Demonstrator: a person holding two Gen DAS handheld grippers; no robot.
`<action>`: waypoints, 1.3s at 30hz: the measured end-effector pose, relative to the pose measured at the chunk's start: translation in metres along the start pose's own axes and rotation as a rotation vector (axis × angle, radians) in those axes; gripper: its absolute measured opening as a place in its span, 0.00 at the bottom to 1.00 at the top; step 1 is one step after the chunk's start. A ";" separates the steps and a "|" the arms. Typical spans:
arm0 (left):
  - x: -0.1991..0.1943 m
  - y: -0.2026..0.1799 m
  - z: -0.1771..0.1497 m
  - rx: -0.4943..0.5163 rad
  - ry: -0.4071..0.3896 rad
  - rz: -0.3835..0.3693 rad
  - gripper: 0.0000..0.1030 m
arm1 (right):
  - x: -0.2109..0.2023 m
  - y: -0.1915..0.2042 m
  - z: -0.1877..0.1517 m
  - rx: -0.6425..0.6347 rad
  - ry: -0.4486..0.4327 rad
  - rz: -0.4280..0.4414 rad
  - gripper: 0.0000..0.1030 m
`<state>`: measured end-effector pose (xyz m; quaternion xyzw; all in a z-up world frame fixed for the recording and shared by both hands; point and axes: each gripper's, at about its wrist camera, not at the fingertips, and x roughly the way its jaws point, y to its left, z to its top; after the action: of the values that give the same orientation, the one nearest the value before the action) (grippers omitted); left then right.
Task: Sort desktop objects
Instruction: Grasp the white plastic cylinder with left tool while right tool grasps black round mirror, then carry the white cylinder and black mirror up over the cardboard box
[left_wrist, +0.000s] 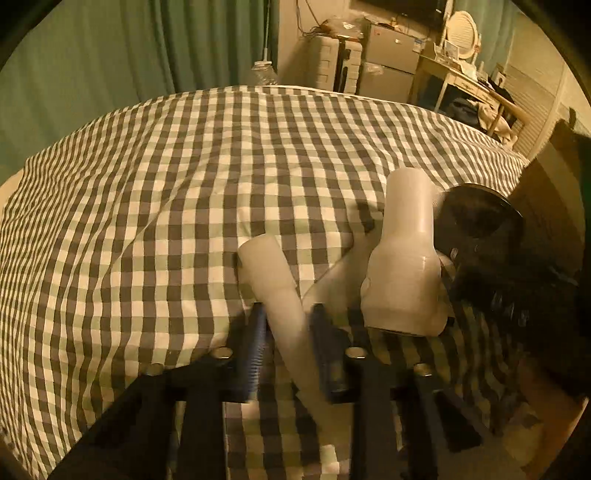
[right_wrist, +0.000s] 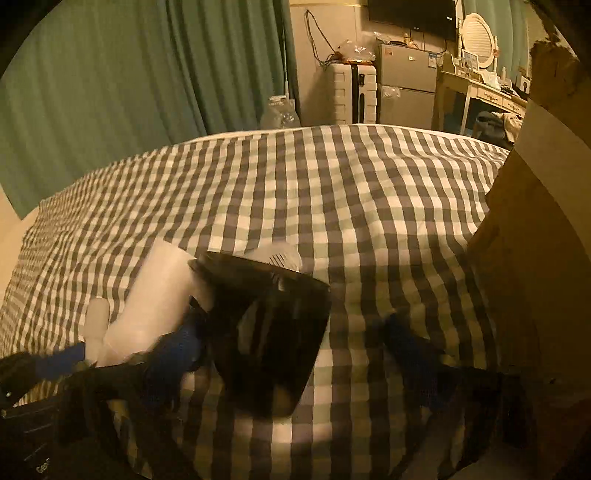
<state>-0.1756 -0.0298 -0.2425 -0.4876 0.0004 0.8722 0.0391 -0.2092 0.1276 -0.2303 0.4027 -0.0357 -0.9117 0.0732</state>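
Observation:
On the checked cloth (left_wrist: 221, 177) lie a thin white tube (left_wrist: 275, 280), a larger white bottle (left_wrist: 404, 266) on its side, and a black cup (left_wrist: 476, 218) beside it. My left gripper (left_wrist: 290, 332) has its blue pads pressed on both sides of the thin tube. In the right wrist view the black cup (right_wrist: 269, 332) sits between the fingers of my right gripper (right_wrist: 291, 347). The left finger is close to the cup's side, while the right finger (right_wrist: 406, 343) stands clear of it. The white bottle (right_wrist: 155, 306) lies left of the cup.
A cardboard box (right_wrist: 535, 258) rises at the right edge of the cloth. Beyond the far edge are a green curtain (right_wrist: 129, 81), a white suitcase (right_wrist: 351, 96), a small fridge (right_wrist: 406, 85) and a dressing table (right_wrist: 480, 88).

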 end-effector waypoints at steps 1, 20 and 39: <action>-0.001 0.003 0.000 -0.013 0.000 -0.006 0.18 | -0.002 -0.001 -0.001 0.004 -0.003 0.009 0.58; -0.070 0.021 0.009 -0.005 -0.191 -0.003 0.11 | -0.090 -0.002 -0.003 0.060 -0.317 0.069 0.55; -0.207 0.000 0.017 0.061 -0.497 -0.064 0.11 | -0.241 0.009 0.013 -0.019 -0.522 0.000 0.55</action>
<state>-0.0824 -0.0432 -0.0573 -0.2563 0.0017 0.9632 0.0805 -0.0578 0.1581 -0.0448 0.1533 -0.0448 -0.9850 0.0652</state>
